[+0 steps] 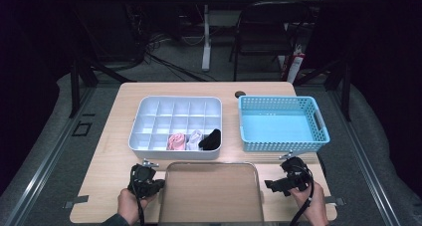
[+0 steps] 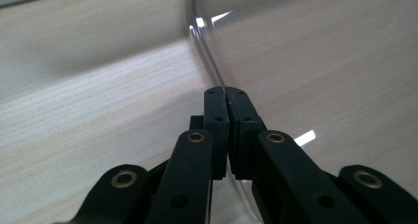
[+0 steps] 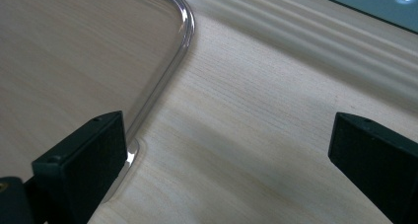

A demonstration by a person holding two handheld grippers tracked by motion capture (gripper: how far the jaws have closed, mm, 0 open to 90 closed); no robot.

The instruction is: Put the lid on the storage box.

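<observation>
White organizer (image 1: 149,117) left of blue basket (image 1: 282,124) on table (image 1: 115,131); pink (image 1: 175,142), white (image 1: 194,139), black (image 1: 210,139) bundles in organizer's near row; folding chair (image 1: 263,27) beyond basket; basket empty.

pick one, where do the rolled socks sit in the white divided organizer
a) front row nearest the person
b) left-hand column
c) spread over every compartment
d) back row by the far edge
a: the pink sock, white sock and black sock fill three adjoining compartments of the white organizer in its row nearest the person; its other compartments look empty.
</observation>
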